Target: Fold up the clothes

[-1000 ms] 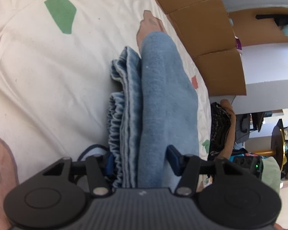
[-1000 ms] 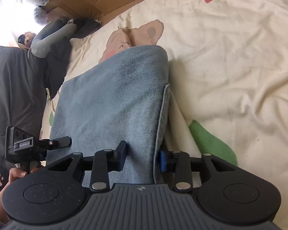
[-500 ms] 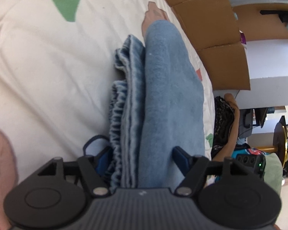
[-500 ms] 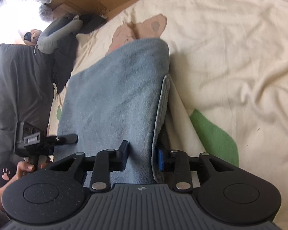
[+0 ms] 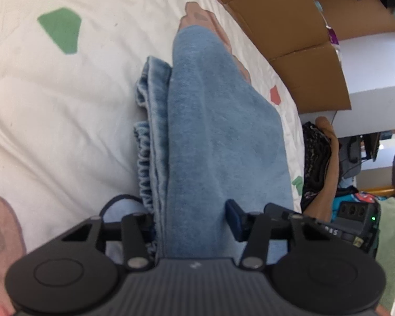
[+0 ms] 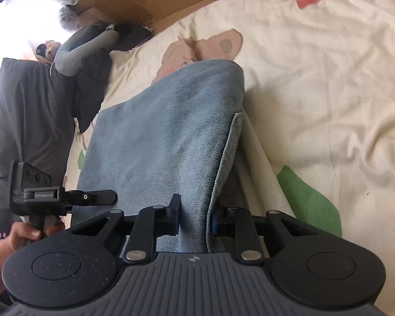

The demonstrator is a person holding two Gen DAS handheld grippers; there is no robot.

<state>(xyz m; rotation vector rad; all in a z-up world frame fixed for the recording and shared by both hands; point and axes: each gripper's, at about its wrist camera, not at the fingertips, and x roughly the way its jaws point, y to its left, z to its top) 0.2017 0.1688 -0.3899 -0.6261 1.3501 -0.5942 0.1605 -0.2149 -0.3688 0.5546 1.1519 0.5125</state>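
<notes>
A folded pair of light blue jeans (image 5: 218,131) lies on the cream bed sheet (image 5: 65,105), its gathered waistband layers showing at the left edge. My left gripper (image 5: 192,218) straddles the near end of the stack, and its jaws are closing with the pads against the denim. In the right wrist view the same jeans (image 6: 166,131) run away from me. My right gripper (image 6: 194,213) is closing on their folded right edge, the cloth pinched between its pads. At the left of that view a hand (image 6: 21,237) holds the left gripper (image 6: 92,197).
Brown cardboard (image 5: 289,26) lines the far side of the bed. A dark heap of clothing (image 6: 34,118) and a grey neck pillow (image 6: 84,50) lie at the bed's left end. The sheet (image 6: 316,79) carries green, red and pink printed patches.
The left jaws spread wider half a second ago and have now narrowed onto the denim stack. The right jaws have narrowed onto the folded edge. Neither hand has shifted much.
</notes>
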